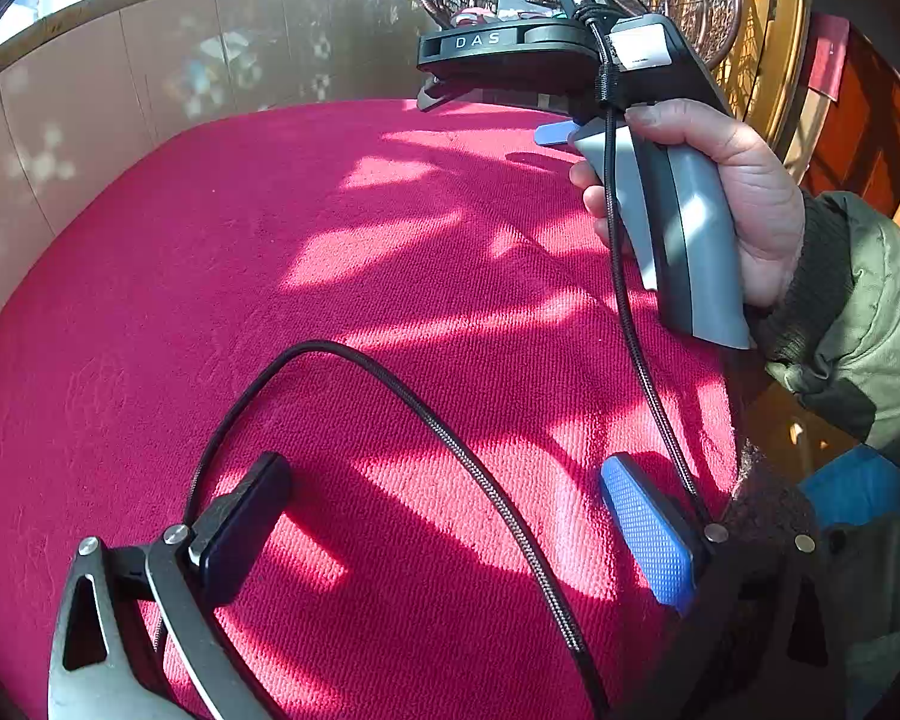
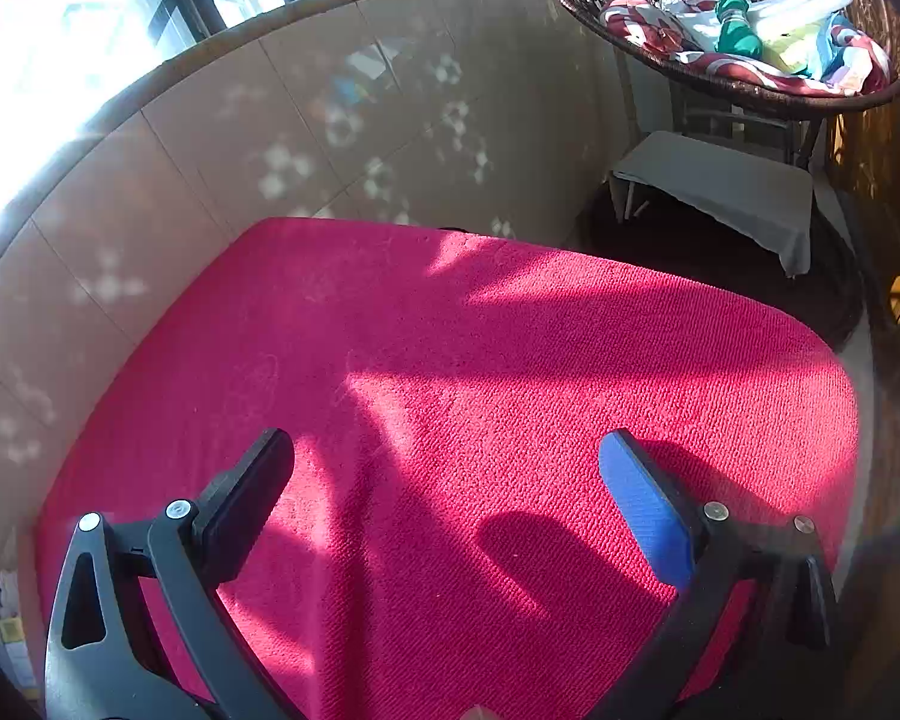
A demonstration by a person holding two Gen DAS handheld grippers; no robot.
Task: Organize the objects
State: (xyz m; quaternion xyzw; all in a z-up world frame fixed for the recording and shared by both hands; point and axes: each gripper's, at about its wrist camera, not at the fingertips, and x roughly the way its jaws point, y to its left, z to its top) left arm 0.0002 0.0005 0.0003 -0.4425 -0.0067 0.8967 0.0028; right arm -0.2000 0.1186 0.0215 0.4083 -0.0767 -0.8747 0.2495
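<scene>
Both grippers hang above a red carpeted surface (image 2: pixel 450 360), the left gripper (image 1: pixel 444 534) with its fingers spread wide and holding nothing; the right gripper (image 2: pixel 447 510) likewise spread and empty; no object to organize shows, so its direction cannot be told.

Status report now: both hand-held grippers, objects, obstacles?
Left hand-held gripper open, empty. Right hand-held gripper open, empty. No objects on red mat. Cable crosses left jaws.
</scene>
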